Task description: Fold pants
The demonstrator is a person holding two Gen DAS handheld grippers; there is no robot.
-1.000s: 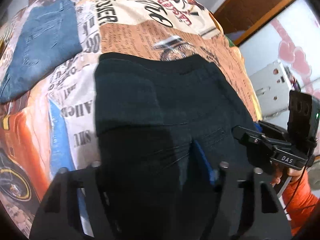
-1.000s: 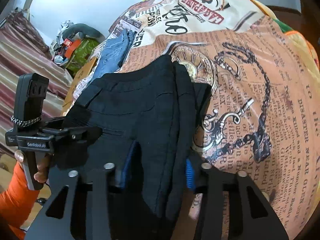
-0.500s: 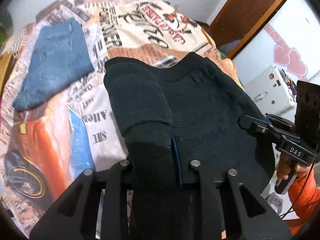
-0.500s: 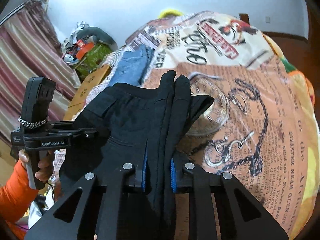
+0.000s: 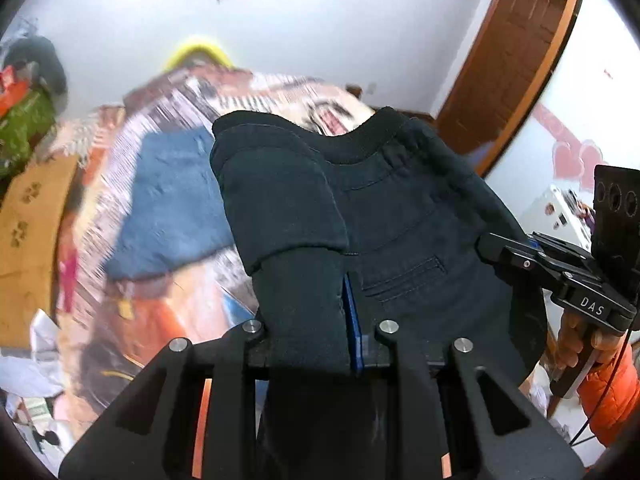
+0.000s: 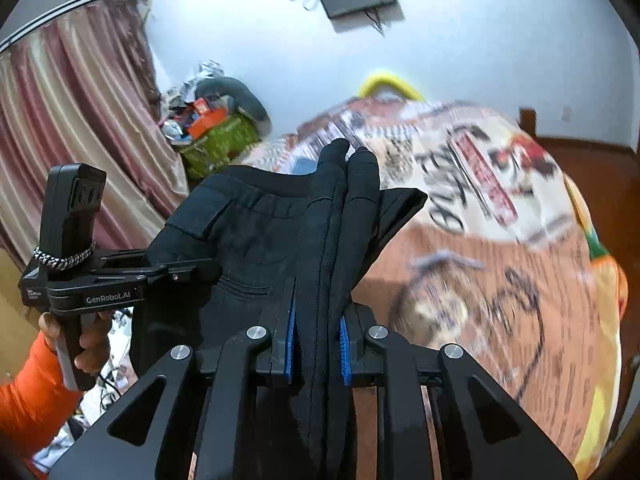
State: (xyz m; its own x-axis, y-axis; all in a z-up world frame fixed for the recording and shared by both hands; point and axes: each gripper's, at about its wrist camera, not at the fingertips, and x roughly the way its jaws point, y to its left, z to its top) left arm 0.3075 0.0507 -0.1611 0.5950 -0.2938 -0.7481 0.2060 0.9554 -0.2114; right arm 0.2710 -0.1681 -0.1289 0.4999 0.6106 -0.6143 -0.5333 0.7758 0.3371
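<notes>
Currently both grippers are clamped on the black pants (image 5: 400, 216), which hang in the air between them above the printed bedspread (image 6: 500, 260). Holding two separate points along one edge lets the garment be carried as a single sheet, and this is judged to be a lift that precedes laying one half over the other. The left gripper (image 5: 320, 336) pinches a thick, doubled roll of cloth between its blue pads (image 5: 352, 320), so the fabric bulges forward of the jaws and drapes back over them. The right gripper (image 6: 316, 344) pinches several stacked layers edge-on; the folds stand upright ahead of its fingers and a loose flap juts out to its right. Each unit is gripped by a hand in an orange sleeve (image 6: 24, 392), with the handle pointing down and the fingers roughly level and aimed forward over the bed. From the left wrist view the right gripper appears well to the right, at about the same height. A pair of folded blue jeans (image 5: 172, 208) lies on the bedspread ahead and to the left of the left gripper, apart from the pants. Background blur suggests motion.
</notes>
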